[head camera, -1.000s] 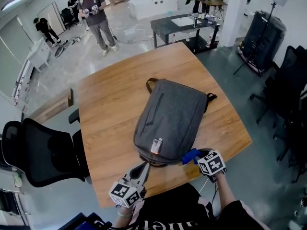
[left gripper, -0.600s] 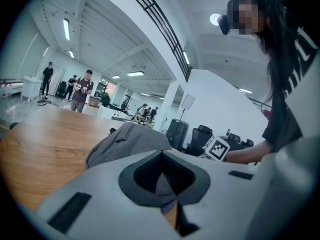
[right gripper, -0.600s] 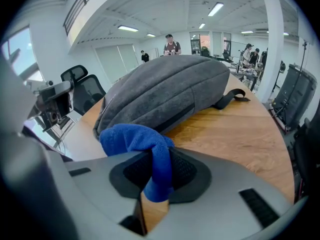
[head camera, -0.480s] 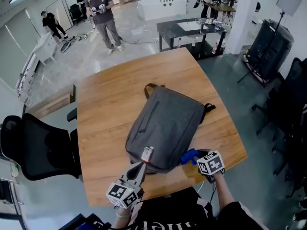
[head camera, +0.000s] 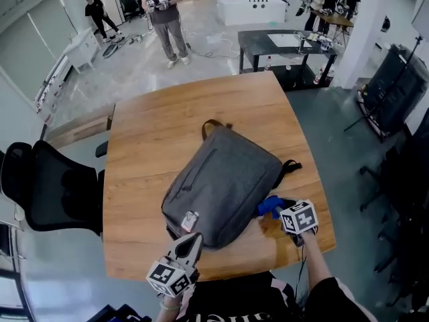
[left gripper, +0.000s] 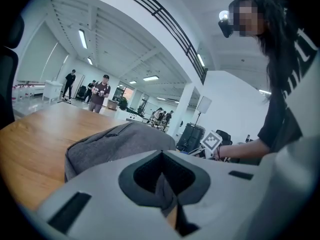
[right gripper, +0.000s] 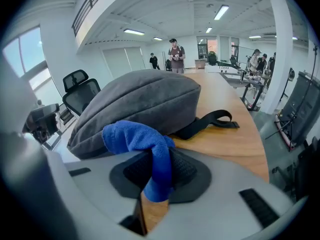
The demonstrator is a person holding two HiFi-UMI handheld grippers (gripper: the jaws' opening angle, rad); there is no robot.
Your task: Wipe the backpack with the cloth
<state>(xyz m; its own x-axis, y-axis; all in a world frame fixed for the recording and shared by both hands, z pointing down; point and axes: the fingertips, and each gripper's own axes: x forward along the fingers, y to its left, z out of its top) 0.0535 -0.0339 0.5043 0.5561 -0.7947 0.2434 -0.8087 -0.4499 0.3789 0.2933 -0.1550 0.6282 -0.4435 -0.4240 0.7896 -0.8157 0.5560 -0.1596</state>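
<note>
A grey backpack [head camera: 221, 183] lies flat on the wooden table [head camera: 151, 133], its handle end far from me and a white tag [head camera: 190, 221] near its bottom edge. My left gripper [head camera: 190, 245] sits at that bottom edge. In the left gripper view it [left gripper: 162, 184] is shut on a strip of grey backpack fabric [left gripper: 163, 196]. My right gripper [head camera: 276, 208] holds a blue cloth [head camera: 269, 205] against the backpack's lower right side, next to a black strap [head camera: 290, 166]. In the right gripper view the cloth [right gripper: 137, 136] bulges out of the shut jaws, touching the backpack [right gripper: 140, 101].
A black office chair [head camera: 47, 186] stands by the table's left side. The table's front edge runs just beyond both grippers. Several people [head camera: 164, 9] stand far back, and a black low table [head camera: 281, 45] and dark equipment [head camera: 395, 79] stand to the right.
The head view has swung, so the table sits differently in frame. The backpack's bottom end has shifted left with my left gripper. The right gripper and cloth stay at its lower right side.
</note>
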